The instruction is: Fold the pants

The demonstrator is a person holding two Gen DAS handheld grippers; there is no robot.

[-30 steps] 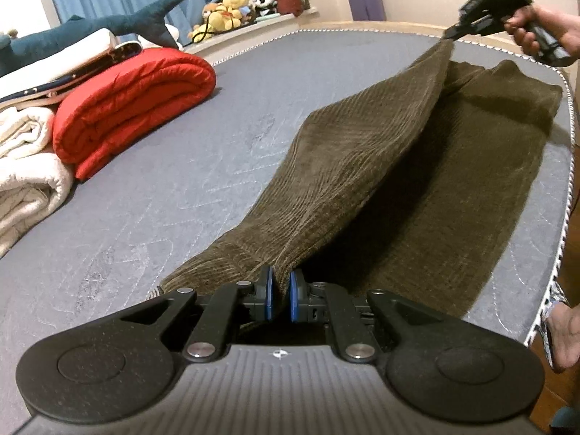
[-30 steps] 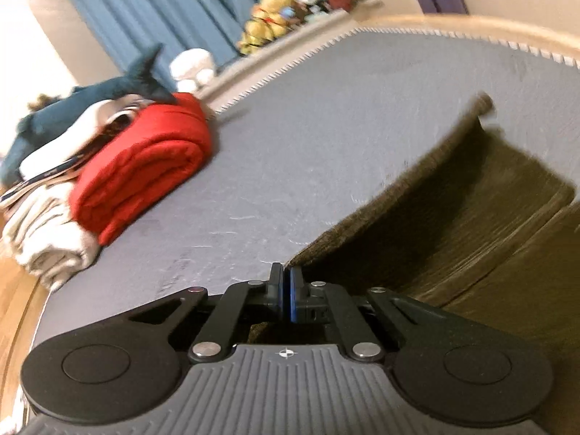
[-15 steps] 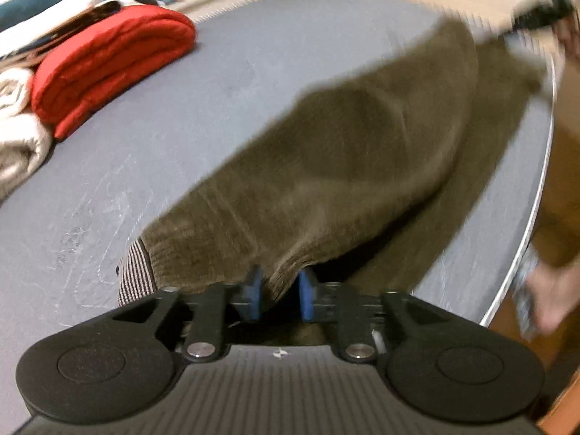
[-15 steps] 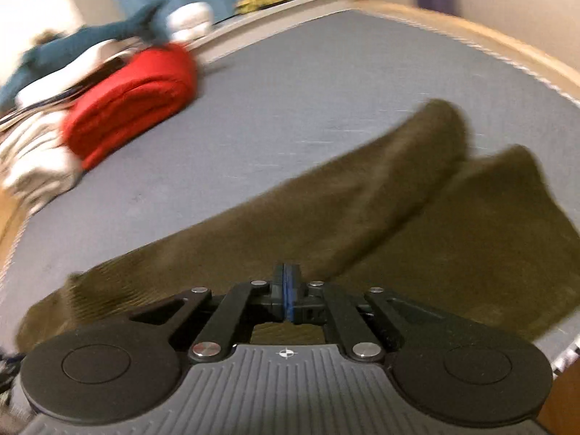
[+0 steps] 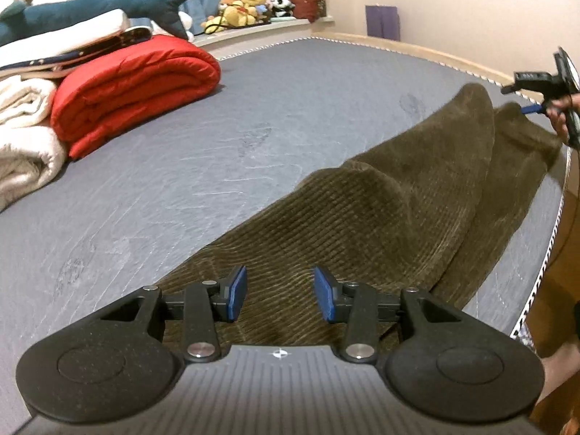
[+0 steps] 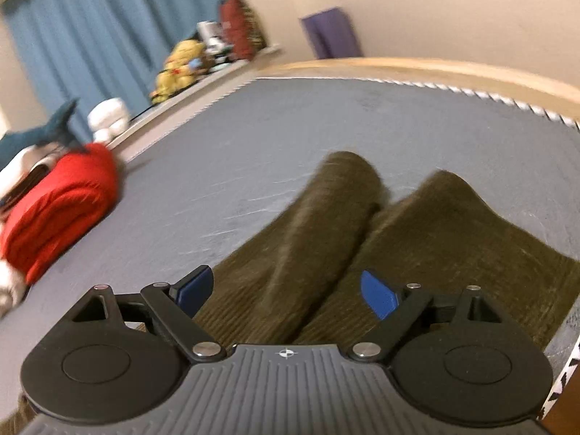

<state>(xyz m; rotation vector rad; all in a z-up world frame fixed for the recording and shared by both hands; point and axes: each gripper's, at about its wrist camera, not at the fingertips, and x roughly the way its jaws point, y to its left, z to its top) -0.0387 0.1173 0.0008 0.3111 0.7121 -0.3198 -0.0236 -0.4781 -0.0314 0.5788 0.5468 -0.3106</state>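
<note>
The olive-brown corduroy pants (image 5: 380, 217) lie on the grey mattress (image 5: 253, 116), one leg folded over the other, with a raised crease in the upper layer. My left gripper (image 5: 281, 295) hovers over the near end, its jaws opening; the cloth lies beneath the blue pads (image 5: 237, 293) and is not pinched. In the right wrist view my right gripper (image 6: 286, 290) stands wide over the other end of the pants (image 6: 326, 224), its jaws opening and gripping nothing. The left wrist view shows the right gripper (image 5: 518, 99) at the far right, held by a hand.
A rolled red quilt (image 5: 134, 83), white blankets (image 5: 21, 137) and a shark plush (image 5: 90, 7) are piled at the left of the mattress. Stuffed toys (image 5: 246, 11) line the window ledge. The mattress edge (image 5: 551, 239) runs close along the pants on the right.
Both grippers were shut on the pants' edge and held one leg up. They have let go and opened, and that leg now lies over the other. The right gripper swung across and lower.
</note>
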